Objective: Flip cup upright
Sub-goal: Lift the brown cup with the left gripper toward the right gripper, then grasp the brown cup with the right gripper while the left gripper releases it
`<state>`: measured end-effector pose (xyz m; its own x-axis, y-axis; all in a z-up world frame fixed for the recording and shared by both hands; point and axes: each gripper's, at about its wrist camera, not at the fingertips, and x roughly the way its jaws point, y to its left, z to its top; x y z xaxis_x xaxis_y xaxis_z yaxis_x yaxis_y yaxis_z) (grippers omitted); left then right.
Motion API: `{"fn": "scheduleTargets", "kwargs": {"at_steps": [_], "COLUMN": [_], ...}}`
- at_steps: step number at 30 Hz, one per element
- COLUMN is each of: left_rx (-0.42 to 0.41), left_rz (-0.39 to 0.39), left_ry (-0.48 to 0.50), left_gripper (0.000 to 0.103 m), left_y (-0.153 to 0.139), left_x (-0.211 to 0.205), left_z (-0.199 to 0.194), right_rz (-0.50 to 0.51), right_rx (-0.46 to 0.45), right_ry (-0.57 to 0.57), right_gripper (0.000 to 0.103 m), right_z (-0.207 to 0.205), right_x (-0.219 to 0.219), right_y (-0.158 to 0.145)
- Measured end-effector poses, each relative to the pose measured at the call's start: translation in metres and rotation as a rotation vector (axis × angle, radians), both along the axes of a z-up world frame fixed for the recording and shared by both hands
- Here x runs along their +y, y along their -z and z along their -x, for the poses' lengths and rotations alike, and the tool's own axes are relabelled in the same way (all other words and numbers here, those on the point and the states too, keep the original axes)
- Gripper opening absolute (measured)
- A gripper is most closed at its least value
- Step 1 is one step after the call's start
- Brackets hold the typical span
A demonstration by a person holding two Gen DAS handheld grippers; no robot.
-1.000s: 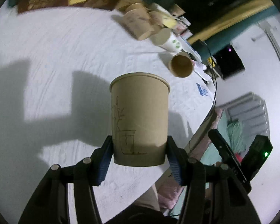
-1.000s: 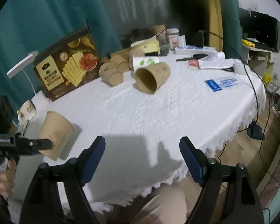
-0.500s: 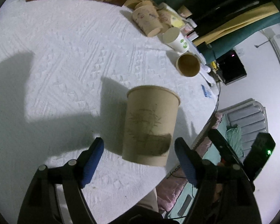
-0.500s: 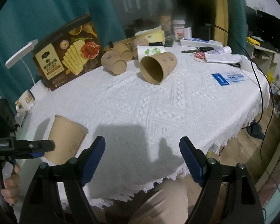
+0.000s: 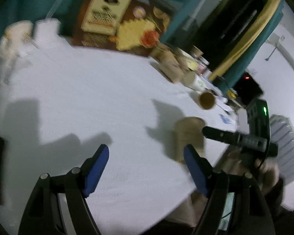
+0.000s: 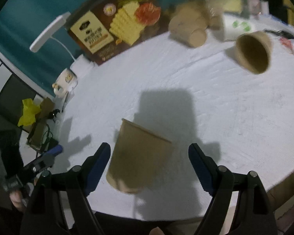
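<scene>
Left tongs: clamped on cup a second ago, now apart, empty, drawn aside. Cup: upright on white bench, between blue pads of right tongs, untouched; tongs apart. Beyond: toppled cup, cracker box, cup cluster.

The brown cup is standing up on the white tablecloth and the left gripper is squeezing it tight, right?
Not quite. The brown cup does stand upright on the white tablecloth, but nothing squeezes it. The left wrist view shows the left gripper open with only cloth between its fingers, the cup off to its right.
</scene>
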<state>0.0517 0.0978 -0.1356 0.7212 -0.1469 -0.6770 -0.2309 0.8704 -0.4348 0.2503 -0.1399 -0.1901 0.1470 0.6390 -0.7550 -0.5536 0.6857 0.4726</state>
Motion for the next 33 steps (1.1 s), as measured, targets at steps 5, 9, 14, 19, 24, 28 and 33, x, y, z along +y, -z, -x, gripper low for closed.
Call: {"fn": "scheduleTargets", "kwargs": {"at_steps": [5,9,14,19,24,28,33], "left_rx": [0.000,-0.002,-0.004,-0.010,-0.010,-0.011,-0.021], "left_rz": [-0.126,-0.113,-0.094,-0.087,-0.086,-0.089,-0.099], "left_ry": [-0.049,-0.028,-0.011,-0.011,-0.009,-0.016,-0.023], "left_gripper": [0.079,0.079,0.079,0.079,0.079,0.079,0.079], "left_y": [0.004,0.010,0.015,0.017,0.017,0.016,0.011], "left_x": [0.012,0.014,0.012,0.014,0.013,0.012,0.011], "left_z": [0.024,0.029,0.030,0.030,0.031,0.032,0.032], "right_rz": [0.047,0.095,0.122,0.141,0.127,0.083,0.082], "right_rx": [0.066,0.082,0.053,0.041,0.038,-0.015,-0.305], "right_ry": [-0.028,-0.058,-0.108,-0.125,-0.117,-0.102,-0.051], "right_gripper": [0.080,0.080,0.080,0.074,0.073,0.072,0.072], "right_z": [-0.020,-0.022,-0.015,-0.014,-0.017,-0.019,-0.010], "right_x": [0.029,0.046,0.054,0.056,0.055,0.054,0.059], "right_y": [0.015,0.021,0.015,0.011,0.010,-0.002,-0.033]}}
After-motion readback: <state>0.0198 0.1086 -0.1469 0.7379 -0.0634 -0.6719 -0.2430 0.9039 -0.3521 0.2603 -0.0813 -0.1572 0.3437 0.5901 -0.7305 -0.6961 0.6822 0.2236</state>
